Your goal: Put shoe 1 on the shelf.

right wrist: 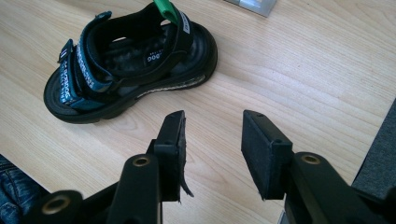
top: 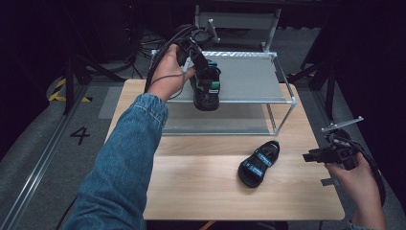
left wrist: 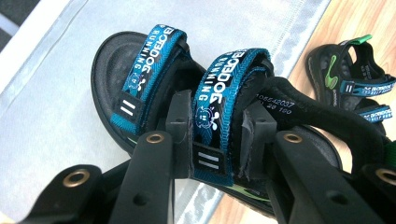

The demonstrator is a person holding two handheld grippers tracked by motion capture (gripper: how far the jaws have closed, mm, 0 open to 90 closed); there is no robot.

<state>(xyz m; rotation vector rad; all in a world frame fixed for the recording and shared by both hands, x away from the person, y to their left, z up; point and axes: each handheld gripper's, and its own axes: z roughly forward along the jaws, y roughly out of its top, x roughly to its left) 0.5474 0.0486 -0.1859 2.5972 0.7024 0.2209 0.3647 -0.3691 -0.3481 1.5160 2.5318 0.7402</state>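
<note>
My left gripper [top: 205,79] is clamped on a sandal [top: 207,91], lifted over the top shelf of the rack [top: 282,81] at the far edge of the counter [top: 201,191]. In the left gripper view my jaws pinch the second blue strap [left wrist: 219,98] from both sides, one pad on each face of it, and the first strap [left wrist: 149,70] lies just beyond them. The sole is black, and the grey shelf surface [left wrist: 56,93] lies under it. I cannot tell whether the sole touches the shelf or hangs just above it. From the high view the sandal points toe down toward me, tilted over the shelf's front rail.

My right gripper [top: 318,155] is held out past the counter's right edge, jaws apart at a middling width with nothing between them. In the right gripper view its two pads [right wrist: 257,149] stand over bare wood.

The other sandal [top: 259,163] lies on the counter, sole down, between the rack and my near edge, toward the right side. It is apart from my right gripper, with a stretch of wood between them. Its green heel tab [right wrist: 164,10] points away toward the rack, its toe toward me, and its blue straps are closed.
</note>
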